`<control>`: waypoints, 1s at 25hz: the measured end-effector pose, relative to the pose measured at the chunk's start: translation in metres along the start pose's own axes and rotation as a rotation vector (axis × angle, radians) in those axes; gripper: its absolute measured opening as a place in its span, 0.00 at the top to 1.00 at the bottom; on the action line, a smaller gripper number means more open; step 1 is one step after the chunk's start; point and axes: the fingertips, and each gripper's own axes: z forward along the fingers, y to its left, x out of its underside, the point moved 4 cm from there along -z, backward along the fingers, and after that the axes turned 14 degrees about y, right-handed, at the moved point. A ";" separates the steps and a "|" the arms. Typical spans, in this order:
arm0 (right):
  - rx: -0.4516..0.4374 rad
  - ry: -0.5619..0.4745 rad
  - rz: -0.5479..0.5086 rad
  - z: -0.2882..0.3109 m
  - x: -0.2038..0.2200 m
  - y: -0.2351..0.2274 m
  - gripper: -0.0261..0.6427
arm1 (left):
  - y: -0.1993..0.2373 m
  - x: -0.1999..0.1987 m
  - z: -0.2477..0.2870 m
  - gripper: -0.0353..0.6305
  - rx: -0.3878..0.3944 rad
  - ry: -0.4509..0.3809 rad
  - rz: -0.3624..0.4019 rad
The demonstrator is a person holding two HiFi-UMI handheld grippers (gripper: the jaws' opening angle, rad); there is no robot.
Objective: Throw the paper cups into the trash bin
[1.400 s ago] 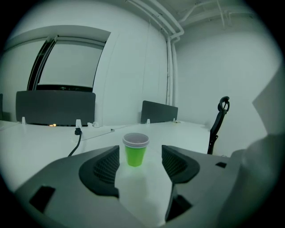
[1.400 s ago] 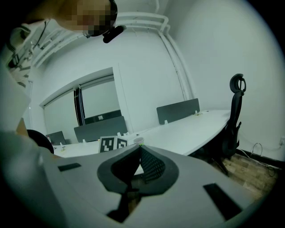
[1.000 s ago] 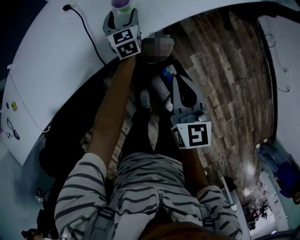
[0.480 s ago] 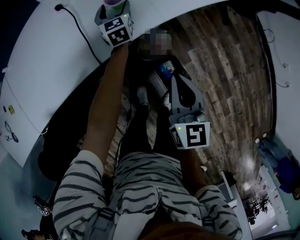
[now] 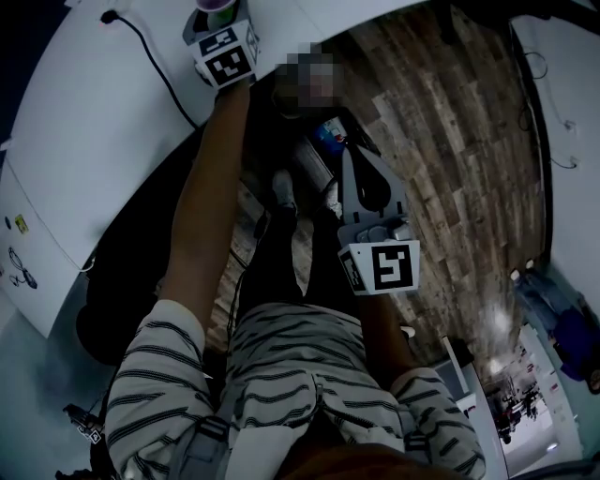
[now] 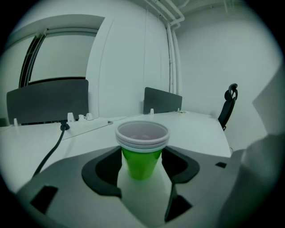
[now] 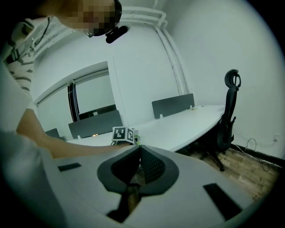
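A stack of paper cups (image 6: 141, 153), green outside with a white rim, stands upright on the white table (image 6: 200, 129). My left gripper (image 6: 141, 165) reaches around it: the cups stand between the two fingertips. Its jaws have just been closing, and I see no squeeze on the cup wall. In the head view the left gripper (image 5: 218, 23) is at the top edge, and the cups (image 5: 217, 8) are cut off there. My right gripper (image 5: 355, 157) hangs over the wooden floor, shut with nothing in it; in the right gripper view its pads (image 7: 151, 167) meet.
A black cable (image 6: 52, 149) runs across the table to a power strip (image 6: 87, 118) left of the cups. Grey desk dividers (image 6: 162, 99) stand behind. An office chair (image 7: 226, 118) sits at the table's far end. The person's legs and shoes (image 5: 286, 192) are below.
The left gripper moved farther out over the table, toward the top of the head view, so the cups now lie at the frame edge. The right gripper stayed in place.
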 end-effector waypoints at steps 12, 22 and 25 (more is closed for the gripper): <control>0.021 -0.028 -0.014 -0.011 -0.005 0.004 0.93 | -0.002 -0.013 -0.031 0.51 0.004 -0.054 0.015; 0.064 -0.073 -0.018 -0.043 -0.018 0.002 0.93 | -0.020 -0.034 -0.095 0.51 0.041 -0.114 0.035; 0.076 -0.087 -0.019 -0.057 -0.021 0.002 0.93 | -0.028 -0.039 -0.119 0.51 0.054 -0.131 0.050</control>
